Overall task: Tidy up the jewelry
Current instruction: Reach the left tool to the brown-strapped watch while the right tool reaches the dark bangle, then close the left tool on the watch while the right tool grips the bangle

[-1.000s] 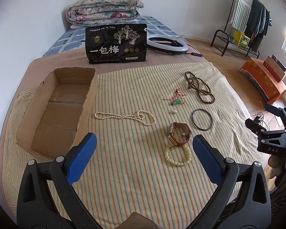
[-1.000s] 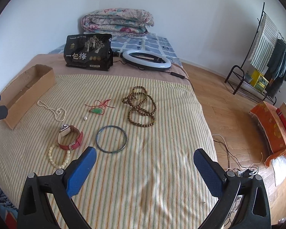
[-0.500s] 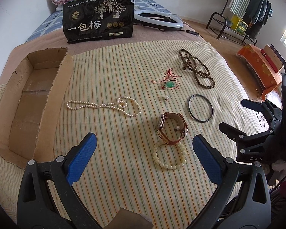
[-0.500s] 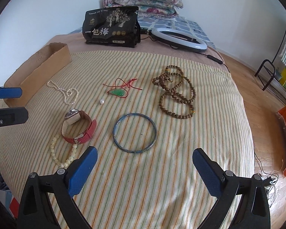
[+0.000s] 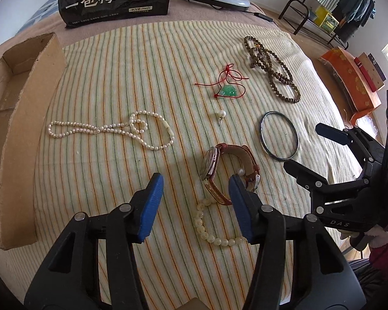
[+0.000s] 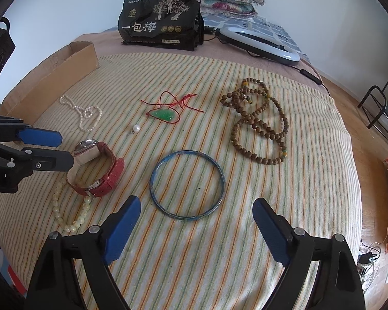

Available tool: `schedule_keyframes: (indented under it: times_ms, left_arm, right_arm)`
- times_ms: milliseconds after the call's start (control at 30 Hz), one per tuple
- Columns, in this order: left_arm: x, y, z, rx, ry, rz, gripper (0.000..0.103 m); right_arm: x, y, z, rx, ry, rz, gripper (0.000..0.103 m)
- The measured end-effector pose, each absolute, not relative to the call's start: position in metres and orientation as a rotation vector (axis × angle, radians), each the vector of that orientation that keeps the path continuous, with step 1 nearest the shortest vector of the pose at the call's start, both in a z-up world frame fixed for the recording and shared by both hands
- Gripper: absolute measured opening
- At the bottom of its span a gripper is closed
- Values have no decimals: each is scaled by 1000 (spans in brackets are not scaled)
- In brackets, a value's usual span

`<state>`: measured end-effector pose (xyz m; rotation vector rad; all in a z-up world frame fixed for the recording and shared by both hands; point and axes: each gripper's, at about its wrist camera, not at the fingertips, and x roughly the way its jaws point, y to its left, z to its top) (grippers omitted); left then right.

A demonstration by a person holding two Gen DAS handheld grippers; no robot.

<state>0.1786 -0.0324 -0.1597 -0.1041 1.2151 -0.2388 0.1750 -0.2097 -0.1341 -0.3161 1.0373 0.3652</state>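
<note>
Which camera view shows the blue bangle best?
The right wrist view: the blue bangle lies whole and near, just ahead of the right gripper. In the left wrist view the bangle is also whole, but smaller, darker and off to the side.

Cream bed cover (image 6: 310,180) with thin orange and green stripes. Red leather-strap watch (image 6: 98,168), silver case. Blue metal bangle (image 6: 187,184), worn paint. Brown wooden bead strand (image 6: 258,126) with a few yellow and green beads. Green jade pendant on red cord (image 6: 165,113). White pearl necklace (image 5: 111,129). Pale cream bead bracelet (image 5: 214,235). Plain brown cardboard box (image 5: 20,118). Black pouch (image 6: 160,20), white characters, gold tree print. Both tools: black arms, blue pads (image 6: 121,222).
</note>
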Motion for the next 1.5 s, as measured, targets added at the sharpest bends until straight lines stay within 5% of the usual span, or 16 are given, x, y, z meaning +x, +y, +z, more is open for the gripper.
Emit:
schedule_keyframes:
  times_ms: [533,833,1500]
  left_arm:
    - [194,-41,-179,-126,1247,-253,36]
    - [201,-45,-185,-133,1248,-269,13]
    - [192,-33,-139,-146,1134,-261,13]
  right_arm:
    - [186,-204,-152,-307,1064,412,82]
    - [193,-200,-155,-299,1066,422,75]
    - [186,-197,-118,-267,1003,433,74]
